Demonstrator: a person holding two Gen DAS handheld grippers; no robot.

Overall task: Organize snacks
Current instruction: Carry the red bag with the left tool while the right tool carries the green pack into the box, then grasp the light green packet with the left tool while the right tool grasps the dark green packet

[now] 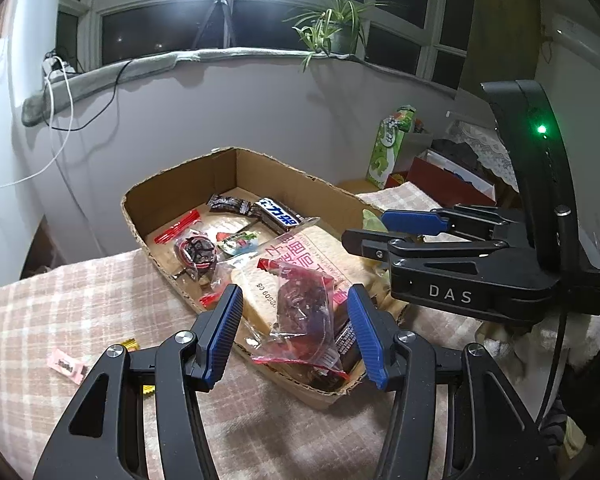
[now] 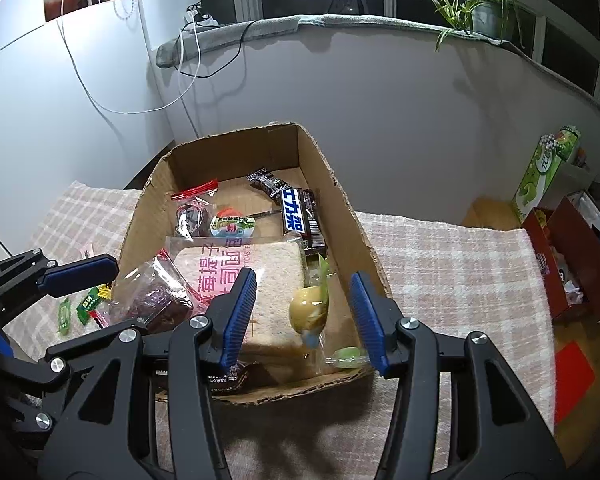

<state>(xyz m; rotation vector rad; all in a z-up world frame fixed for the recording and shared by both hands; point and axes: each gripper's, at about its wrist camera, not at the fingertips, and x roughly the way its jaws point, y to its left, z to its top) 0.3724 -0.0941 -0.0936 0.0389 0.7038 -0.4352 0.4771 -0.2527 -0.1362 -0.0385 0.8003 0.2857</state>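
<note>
We've got both grippers angled down and fwd, side by side. Left gripper (image 1: pixel 296 332): jaws apart, blue pads (image 1: pixel 220 336) facing each other w/ a clear gap, nothing pressed btwn them. Right gripper (image 2: pixel 304 320): jaws also apart, pads (image 2: pixel 240 316) not clamping anything. In the left wrist view the right gripper (image 1: pixel 396 232) sits up and to the right of our fingertips; in the right wrist view the left gripper (image 2: pixel 80 272) sits left of the fingers.

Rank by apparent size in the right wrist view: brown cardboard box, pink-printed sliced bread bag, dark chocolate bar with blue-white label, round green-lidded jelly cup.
1. cardboard box
2. bread bag
3. chocolate bar
4. jelly cup
The bread bag lies nearer the camera, which exaggerates its size.
</note>
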